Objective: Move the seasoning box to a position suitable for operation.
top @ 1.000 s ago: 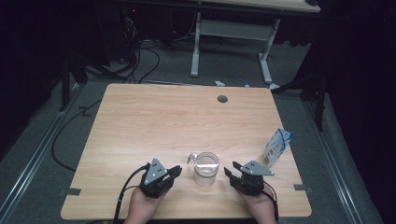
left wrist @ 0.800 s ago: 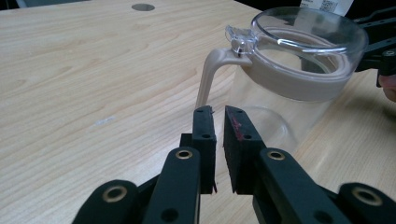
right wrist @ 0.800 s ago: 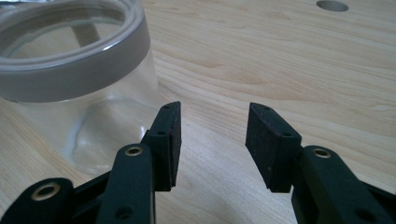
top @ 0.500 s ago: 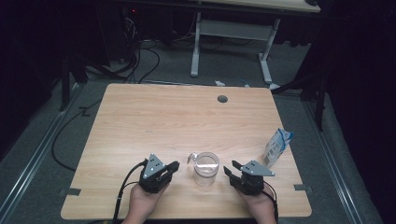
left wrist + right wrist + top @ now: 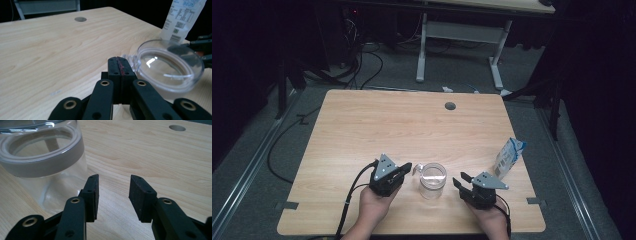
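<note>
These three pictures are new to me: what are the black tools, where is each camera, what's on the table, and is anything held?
A person holds a two-jaw hand gripper in each hand. The high view looks down on the wooden table; the other two cameras ride on the grippers. Between them stands a clear jar with a clear lid; a carton stands at the right edge. The left gripper is shut, its tips beside the lid's small tab, gripping nothing I can see. The right gripper is open, empty, its jaws just closing partway beside the jar.

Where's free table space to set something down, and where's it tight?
Free: the table from the cable hole down to the jar, plus its left half. Crowded: front edge, with left gripper, jar, right gripper and carton.
</note>
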Demonstrator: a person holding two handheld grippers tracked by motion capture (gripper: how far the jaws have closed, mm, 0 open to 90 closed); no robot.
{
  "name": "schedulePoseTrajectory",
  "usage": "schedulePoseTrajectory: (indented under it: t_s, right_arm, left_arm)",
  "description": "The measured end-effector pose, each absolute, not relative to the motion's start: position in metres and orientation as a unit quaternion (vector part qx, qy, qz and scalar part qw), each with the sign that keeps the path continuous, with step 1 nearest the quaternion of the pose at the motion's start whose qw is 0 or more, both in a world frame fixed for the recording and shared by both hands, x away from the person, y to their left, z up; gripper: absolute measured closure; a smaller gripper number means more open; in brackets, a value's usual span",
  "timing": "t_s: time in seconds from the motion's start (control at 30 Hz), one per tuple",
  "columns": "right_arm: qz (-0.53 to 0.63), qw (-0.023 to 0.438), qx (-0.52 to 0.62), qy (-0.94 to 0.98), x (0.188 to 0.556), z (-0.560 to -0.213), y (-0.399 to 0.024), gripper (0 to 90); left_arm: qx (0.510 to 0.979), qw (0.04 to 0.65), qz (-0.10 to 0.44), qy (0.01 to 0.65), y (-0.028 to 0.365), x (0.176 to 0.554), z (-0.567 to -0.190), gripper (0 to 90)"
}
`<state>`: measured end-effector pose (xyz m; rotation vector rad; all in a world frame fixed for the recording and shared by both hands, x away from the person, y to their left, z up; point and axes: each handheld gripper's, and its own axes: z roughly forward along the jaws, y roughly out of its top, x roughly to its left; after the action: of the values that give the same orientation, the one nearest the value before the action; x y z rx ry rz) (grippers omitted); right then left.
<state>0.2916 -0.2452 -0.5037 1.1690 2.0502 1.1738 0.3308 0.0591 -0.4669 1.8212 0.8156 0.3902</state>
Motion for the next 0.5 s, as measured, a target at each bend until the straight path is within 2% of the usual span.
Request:
schedulePoseTrajectory:
  t_s: [0.5]
  right_arm:
    - [0.434, 0.245, 0.425, 0.756, 0.291, -0.503, -0.244, 62.5]
  left_arm:
    - [0.768, 0.522, 0.164, 0.334, 0.040, 0.342, -0.458, 90.0]
